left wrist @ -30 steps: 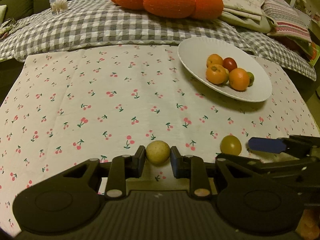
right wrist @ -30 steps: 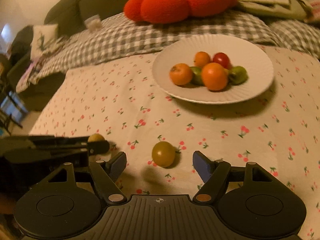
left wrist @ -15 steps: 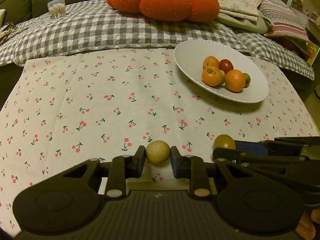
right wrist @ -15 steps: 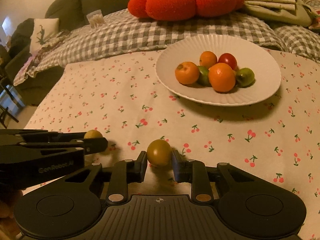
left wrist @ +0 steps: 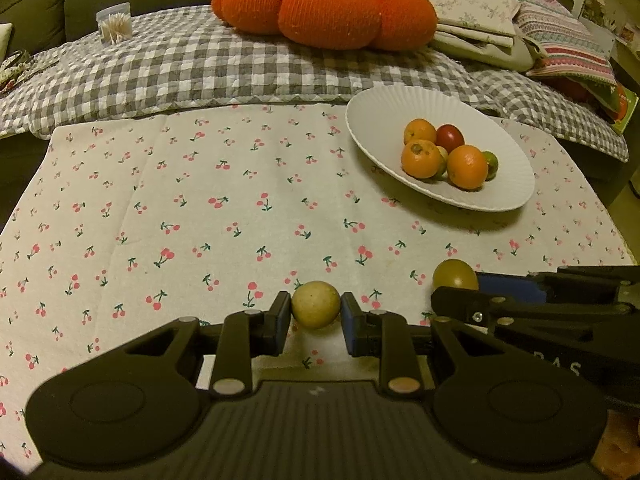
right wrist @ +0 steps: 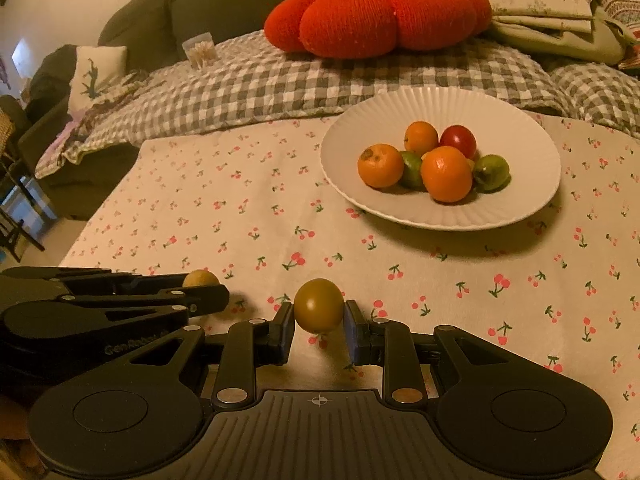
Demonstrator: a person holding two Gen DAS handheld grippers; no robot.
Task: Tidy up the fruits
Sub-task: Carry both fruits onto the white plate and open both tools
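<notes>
Count, right wrist view. One white plate (right wrist: 440,120), upper right of centre. On it: three orange fruits (right wrist: 446,174), two green fruits (right wrist: 492,172), one red fruit (right wrist: 459,141); a pale fruit may sit behind them in the left wrist view, unclear. Off the plate: two fruits, one olive-green fruit (right wrist: 319,311) at lower centre, one pale yellow fruit (right wrist: 200,279) at lower left. Two grippers. One orange pumpkin cushion (right wrist: 380,16), top centre. One cherry-print cloth (right wrist: 240,200) on the worktop.
</notes>
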